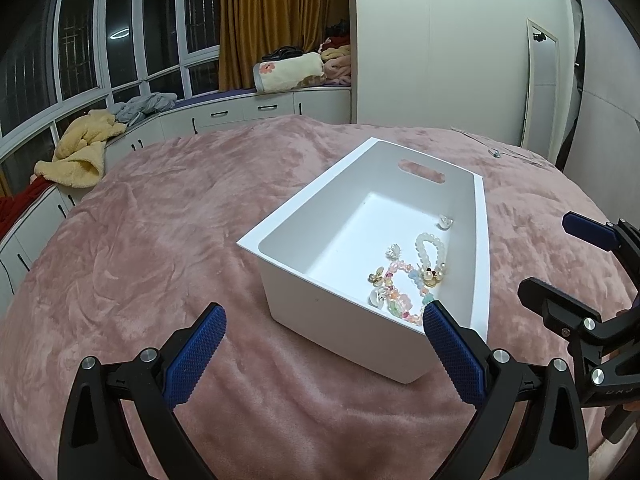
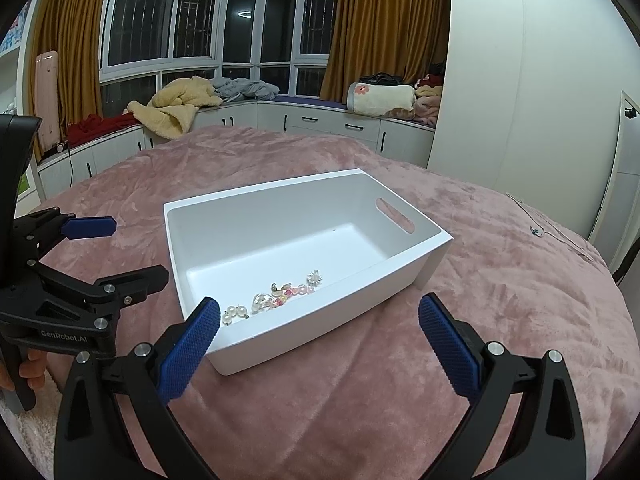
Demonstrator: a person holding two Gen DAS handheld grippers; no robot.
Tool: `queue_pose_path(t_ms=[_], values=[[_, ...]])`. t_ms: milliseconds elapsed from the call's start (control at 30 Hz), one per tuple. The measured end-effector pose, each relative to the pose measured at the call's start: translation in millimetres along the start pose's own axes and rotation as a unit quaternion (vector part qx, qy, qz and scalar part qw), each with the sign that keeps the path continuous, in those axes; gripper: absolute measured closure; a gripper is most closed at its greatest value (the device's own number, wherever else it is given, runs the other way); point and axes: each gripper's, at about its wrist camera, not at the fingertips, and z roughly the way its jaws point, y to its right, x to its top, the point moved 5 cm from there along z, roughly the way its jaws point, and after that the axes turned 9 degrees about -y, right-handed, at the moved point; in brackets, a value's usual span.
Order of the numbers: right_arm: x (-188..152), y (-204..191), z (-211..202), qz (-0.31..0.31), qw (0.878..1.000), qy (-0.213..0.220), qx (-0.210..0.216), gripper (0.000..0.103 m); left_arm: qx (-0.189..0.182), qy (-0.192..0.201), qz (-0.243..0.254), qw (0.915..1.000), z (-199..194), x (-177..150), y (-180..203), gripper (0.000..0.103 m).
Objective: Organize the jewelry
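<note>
A white plastic bin (image 1: 280,236) with a handle slot stands on the pink bedspread; it also shows in the right wrist view (image 2: 304,184). Inside lie beaded bracelets and small pearl pieces (image 1: 412,276), also seen in the right wrist view (image 2: 276,300). A thin silver chain (image 2: 536,229) lies on the bedspread at the far right, also in the left wrist view (image 1: 496,152). My left gripper (image 1: 324,316) is open and empty just in front of the bin. My right gripper (image 2: 320,308) is open and empty at the bin's near side.
The pink bedspread (image 1: 180,220) covers the whole bed. White cabinets with piled blankets and clothes (image 2: 180,104) run under the windows behind. A white wardrobe (image 1: 440,40) stands at the back right. Each gripper shows in the other's view, beside the bin.
</note>
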Motion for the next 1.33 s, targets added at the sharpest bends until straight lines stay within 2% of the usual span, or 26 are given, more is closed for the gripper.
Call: queue_pose_path(t_ms=[600,800,1333], values=[[-0.1,0.1,0.2,0.0,1.0,0.0,-0.001,0.005,-0.005,0.005,-0.003,1.0,-2.3,1.0,0.2,0.003],[-0.2,0.4,0.5,-0.002,1.0,-0.001,-0.001,0.005,-0.001,0.023,0.003,0.9997,-6.4,1.7,3.7,0.003],[-0.5,-0.2,0.5,-0.002,1.0,-0.001,0.0,0.005,0.014,0.028,0.005,0.9995,-7.4,1.1,5.3,0.003]])
